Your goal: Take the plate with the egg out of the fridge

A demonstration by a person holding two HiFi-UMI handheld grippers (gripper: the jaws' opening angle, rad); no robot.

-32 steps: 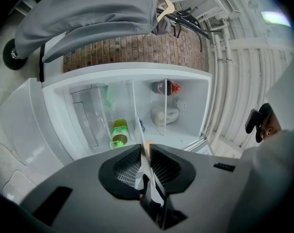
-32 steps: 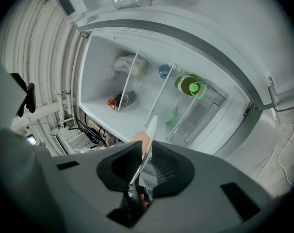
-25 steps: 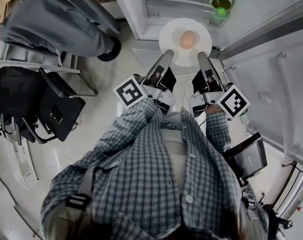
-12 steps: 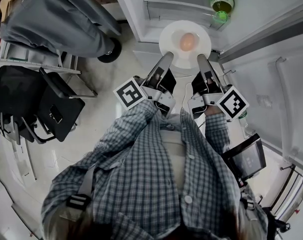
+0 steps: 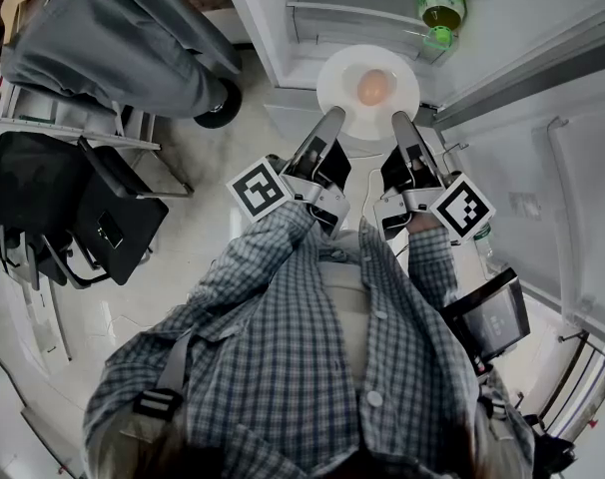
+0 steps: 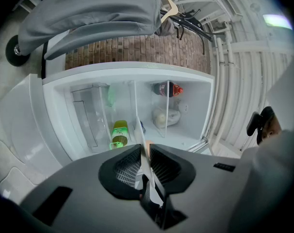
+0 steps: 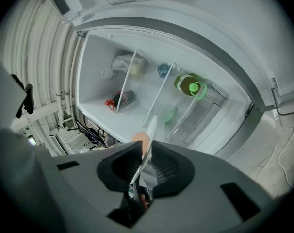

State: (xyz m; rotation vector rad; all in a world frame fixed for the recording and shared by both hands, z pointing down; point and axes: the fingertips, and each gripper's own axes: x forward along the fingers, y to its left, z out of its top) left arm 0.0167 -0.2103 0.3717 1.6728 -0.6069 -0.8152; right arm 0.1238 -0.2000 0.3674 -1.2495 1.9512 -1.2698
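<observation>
The left gripper [image 5: 333, 118] and right gripper [image 5: 399, 120] each pinch the plate [image 5: 334, 76] edge. The egg [image 5: 373, 87] sits on it, by the open fridge [image 5: 283, 28].

Setting around the left gripper [image 5: 332, 118]. A pale, glossy floor [image 5: 223, 158] lay beneath it. Well to its left stood a black folding chair [image 5: 118, 218] and a grey cloth-draped rack [image 5: 113, 38] on a black caster [image 5: 221, 103]. Ahead and leftward rose a red-brick wall [image 6: 137, 47]. Overhead ran white ribbed panelling [image 6: 234, 72] with a lit lamp [image 6: 275, 21].
</observation>
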